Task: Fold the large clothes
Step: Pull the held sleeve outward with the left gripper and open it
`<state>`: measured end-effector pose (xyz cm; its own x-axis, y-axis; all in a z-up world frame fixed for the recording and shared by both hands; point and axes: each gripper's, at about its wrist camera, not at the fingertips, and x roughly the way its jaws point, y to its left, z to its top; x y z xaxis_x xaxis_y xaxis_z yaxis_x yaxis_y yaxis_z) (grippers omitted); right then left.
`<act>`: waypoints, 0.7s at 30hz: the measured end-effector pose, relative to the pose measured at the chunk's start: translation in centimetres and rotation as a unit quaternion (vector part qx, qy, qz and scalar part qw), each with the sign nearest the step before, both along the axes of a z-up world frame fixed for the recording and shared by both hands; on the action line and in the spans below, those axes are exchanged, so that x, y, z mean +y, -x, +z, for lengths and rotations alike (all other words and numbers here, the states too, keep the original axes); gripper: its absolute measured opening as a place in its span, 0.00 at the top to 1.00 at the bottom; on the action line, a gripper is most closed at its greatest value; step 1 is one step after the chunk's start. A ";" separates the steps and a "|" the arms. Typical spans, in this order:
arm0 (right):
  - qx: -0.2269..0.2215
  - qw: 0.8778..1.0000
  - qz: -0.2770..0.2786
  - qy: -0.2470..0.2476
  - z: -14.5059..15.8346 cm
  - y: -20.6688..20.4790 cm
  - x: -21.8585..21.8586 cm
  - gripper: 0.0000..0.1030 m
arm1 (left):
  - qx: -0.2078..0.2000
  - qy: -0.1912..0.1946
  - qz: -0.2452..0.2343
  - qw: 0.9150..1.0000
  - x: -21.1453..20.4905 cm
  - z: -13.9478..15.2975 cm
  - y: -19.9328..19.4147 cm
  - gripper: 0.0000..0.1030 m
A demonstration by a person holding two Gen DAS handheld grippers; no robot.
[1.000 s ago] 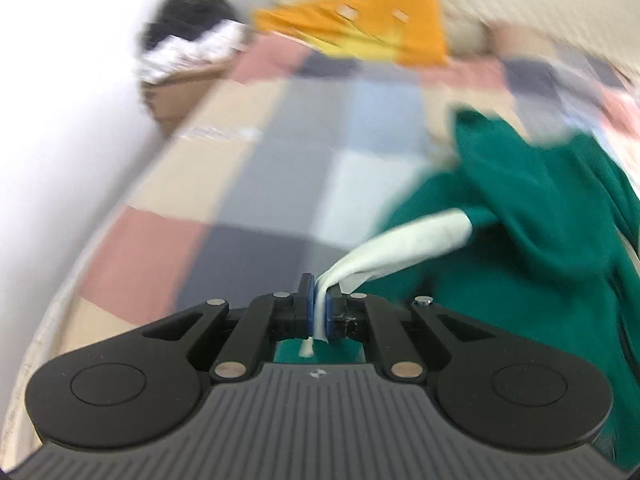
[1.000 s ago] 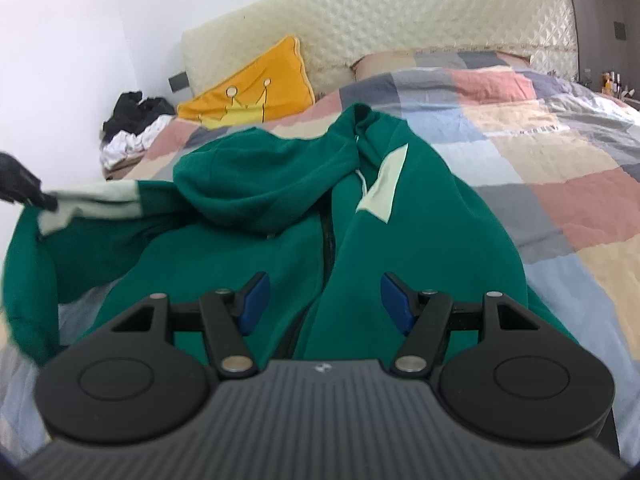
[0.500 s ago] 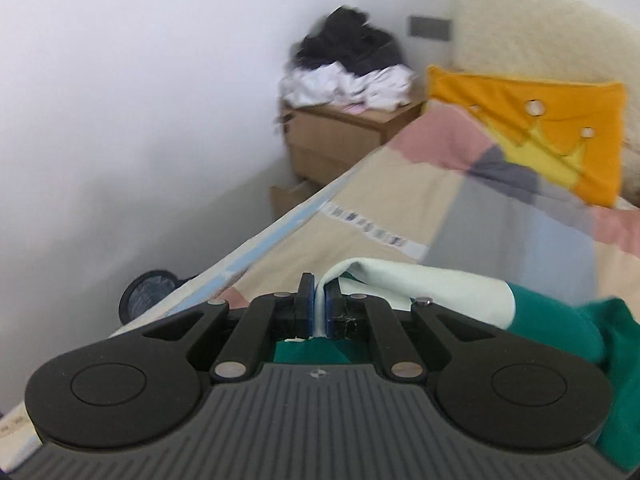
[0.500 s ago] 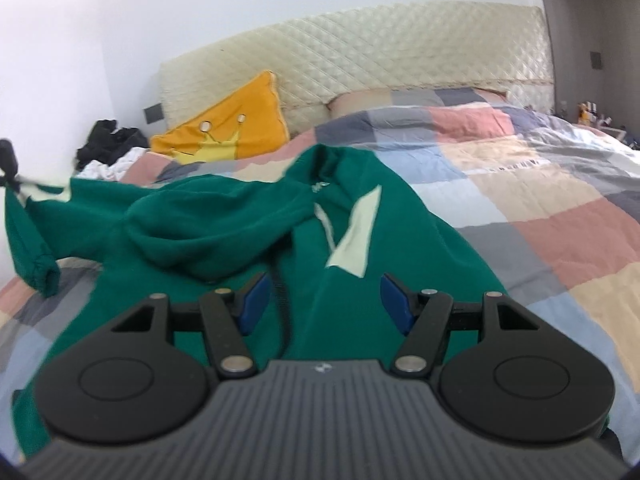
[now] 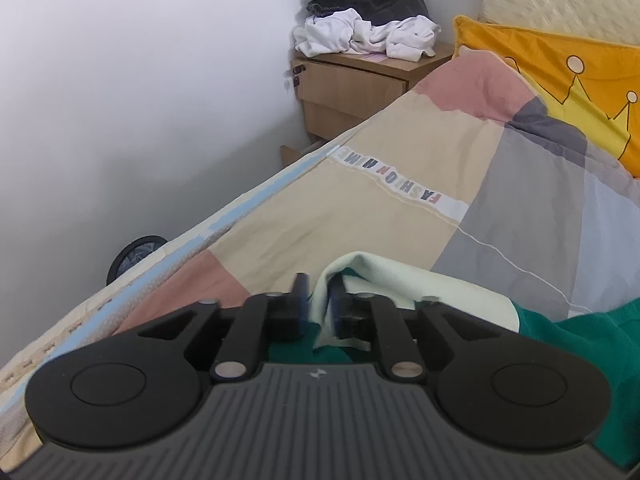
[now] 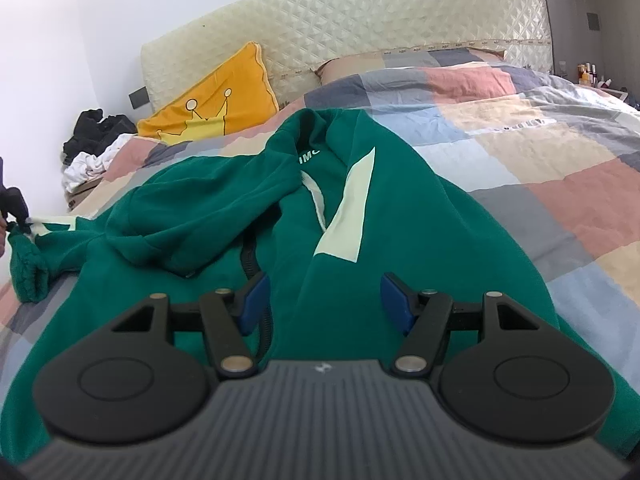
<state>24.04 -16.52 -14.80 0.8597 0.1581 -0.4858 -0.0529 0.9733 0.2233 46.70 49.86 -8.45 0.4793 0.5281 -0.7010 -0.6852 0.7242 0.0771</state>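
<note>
Green zip hoodie, spread on patchwork quilt, one sleeve drawn out to the bed's left edge.

Left gripper (image 5: pixel 319 300): fingers parted a little around the pale cuff (image 5: pixel 400 288), cloth between the pads, grip looser than half a second ago. Sleeve (image 6: pixel 52 236) runs crosswise toward the left edge of the quilt (image 6: pixel 540 176); it has sunk since a second ago and now rests on the bed. Hoodie (image 6: pixel 360 240): long axis along the bed, collar toward the headboard (image 6: pixel 360 20), hem nearest the camera, zip up. Yellow crown cushion (image 6: pixel 212 100) at the head corner. Right gripper (image 6: pixel 322 300): jaws wide apart, empty, above the hoodie's lower front, unchanged.
</note>
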 end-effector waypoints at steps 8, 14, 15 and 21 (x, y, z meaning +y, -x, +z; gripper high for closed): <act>-0.022 1.000 0.002 -0.002 1.3 1.7 -0.4 0.38 | -0.037 0.048 -0.037 0.997 -3.9 3.9 4.7 0.43; -0.038 0.999 0.020 -0.012 2.3 3.2 -0.7 0.38 | -0.064 0.055 -0.086 0.993 -10.5 7.5 9.6 0.43; -0.039 0.999 0.026 -0.013 2.5 3.5 -0.8 0.38 | -0.067 0.051 -0.097 0.992 -11.8 7.9 10.5 0.43; -0.055 0.998 0.042 -0.013 3.6 5.4 -1.1 0.38 | -0.079 0.066 -0.169 0.980 -20.4 8.6 15.6 0.43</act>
